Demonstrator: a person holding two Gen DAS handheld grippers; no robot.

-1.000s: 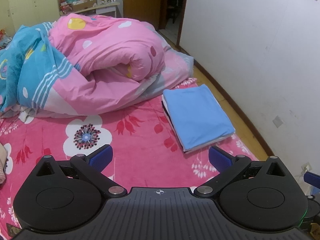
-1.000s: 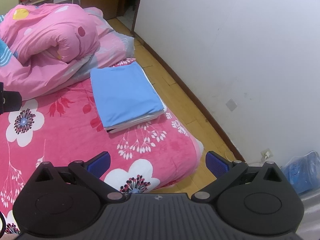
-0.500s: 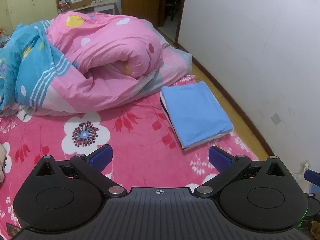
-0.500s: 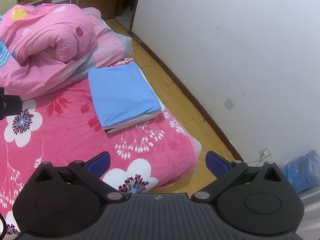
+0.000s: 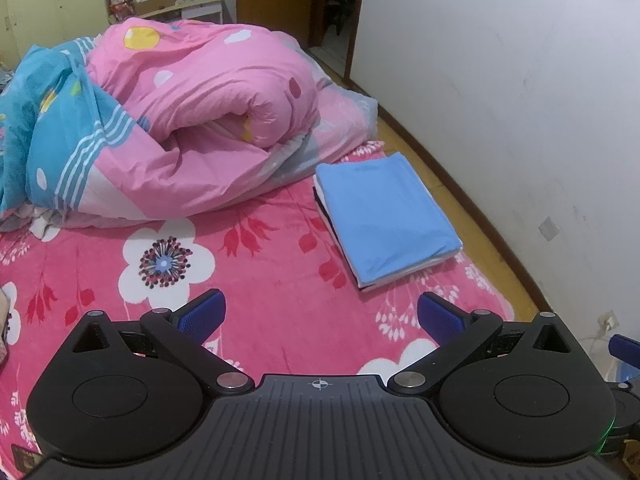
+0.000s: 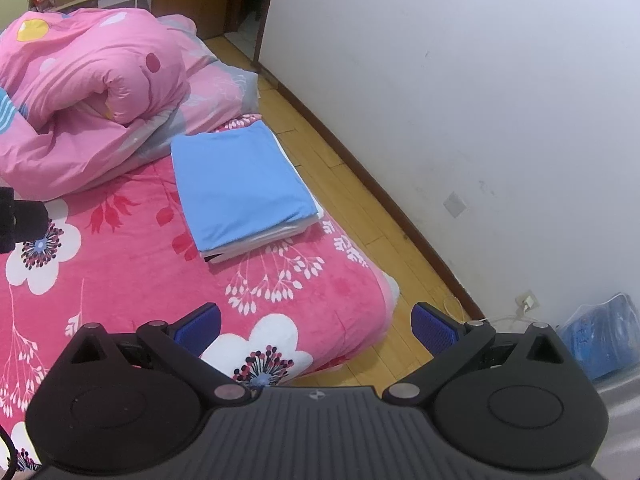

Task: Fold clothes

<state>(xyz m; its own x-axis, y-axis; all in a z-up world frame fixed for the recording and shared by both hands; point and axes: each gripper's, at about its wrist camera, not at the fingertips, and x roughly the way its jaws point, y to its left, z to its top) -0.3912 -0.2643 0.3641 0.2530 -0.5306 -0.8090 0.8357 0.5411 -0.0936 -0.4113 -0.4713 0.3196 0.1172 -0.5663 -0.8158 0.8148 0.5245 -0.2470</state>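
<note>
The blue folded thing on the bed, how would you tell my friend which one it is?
Look at the bed with the pink flowered blanket. Near its edge by the white wall, just in front of the big rumpled pink and blue duvet, lies a neat stack of folded clothes. It is the only flat, plain light-blue rectangle, with white and dark layers showing underneath.

Both wrist views look down the bed [image 5: 280,264], sharing the folded stack [image 5: 384,224]
</note>
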